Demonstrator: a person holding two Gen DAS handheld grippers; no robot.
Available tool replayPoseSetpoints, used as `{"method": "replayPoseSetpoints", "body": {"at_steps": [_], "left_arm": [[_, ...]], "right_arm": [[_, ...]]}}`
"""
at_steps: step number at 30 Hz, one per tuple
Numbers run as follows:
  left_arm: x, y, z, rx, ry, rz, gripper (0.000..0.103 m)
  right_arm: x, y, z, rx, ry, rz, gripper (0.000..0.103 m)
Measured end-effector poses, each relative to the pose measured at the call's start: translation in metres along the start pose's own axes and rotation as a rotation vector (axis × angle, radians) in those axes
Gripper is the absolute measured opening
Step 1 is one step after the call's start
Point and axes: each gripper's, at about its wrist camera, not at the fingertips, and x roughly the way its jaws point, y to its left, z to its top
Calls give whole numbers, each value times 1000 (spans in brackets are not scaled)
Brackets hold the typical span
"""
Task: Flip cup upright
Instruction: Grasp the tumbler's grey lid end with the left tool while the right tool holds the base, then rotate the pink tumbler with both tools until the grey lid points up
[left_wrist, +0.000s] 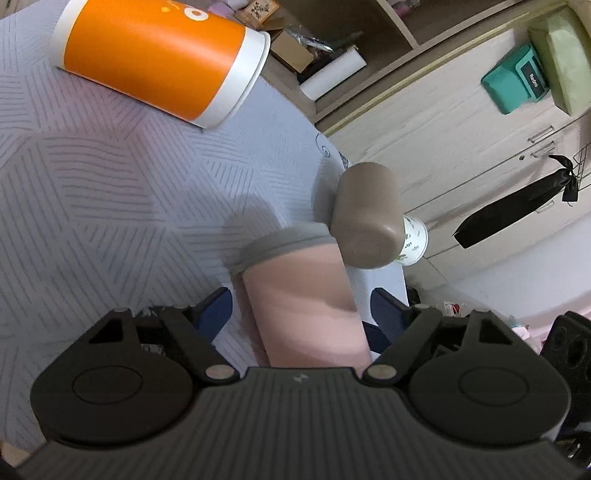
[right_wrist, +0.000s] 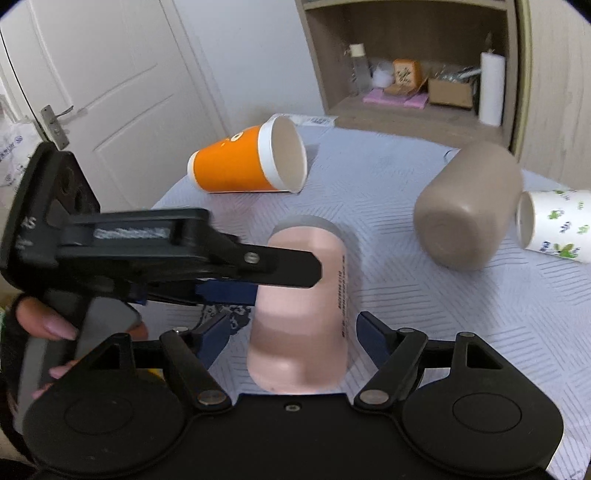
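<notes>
A pink cup with a grey rim (left_wrist: 303, 291) (right_wrist: 303, 317) lies between both grippers' fingers. In the right wrist view the left gripper (right_wrist: 236, 284) reaches in from the left, with its blue pads against the cup's side. My left gripper (left_wrist: 301, 310) has the cup between its blue fingers (left_wrist: 214, 310), apparently shut on it. My right gripper (right_wrist: 291, 332) has its blue fingers (right_wrist: 373, 336) either side of the cup with small gaps, so it looks open.
An orange paper cup (left_wrist: 159, 59) (right_wrist: 251, 162), a brown cup (left_wrist: 369, 214) (right_wrist: 469, 206) and a white floral cup (right_wrist: 554, 225) lie on their sides on the grey patterned tablecloth (right_wrist: 424, 295). Shelves and cupboards stand behind the table.
</notes>
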Motion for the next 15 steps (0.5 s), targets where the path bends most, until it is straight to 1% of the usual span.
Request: {"method": "replayPoseSetpoints", "body": {"at_steps": [1,2,3,4,6,8,9,12,15], "left_arm": [[0,1,0,-7,0,-3,81],[0,2,1,-11,0,-4,78],[1,2,1,-12,3,-4,72],[2,2,1,-11,11,-2,69],[4,4,0,-18,21,-19,67],[6,5,-1,-20,18,-31,66],[5,5,-2,-15,10,-32,66],[2,0,-7,30,-7,-31,66],[-4,-9,-10,110,-21,-32,65]], "right_arm": [[1,1,1,-8,6,-2,80],[2,1,2,-15,9,-6,80],[3,1,2,-18,14,-7,80],[3,1,1,-19,20,-4,80],[6,-2,3,-12,30,2,80],[8,-4,3,0,27,8,76],[7,-6,4,11,22,13,69],[8,-9,1,37,3,28,68],[3,-3,-3,14,-16,19,68]]}}
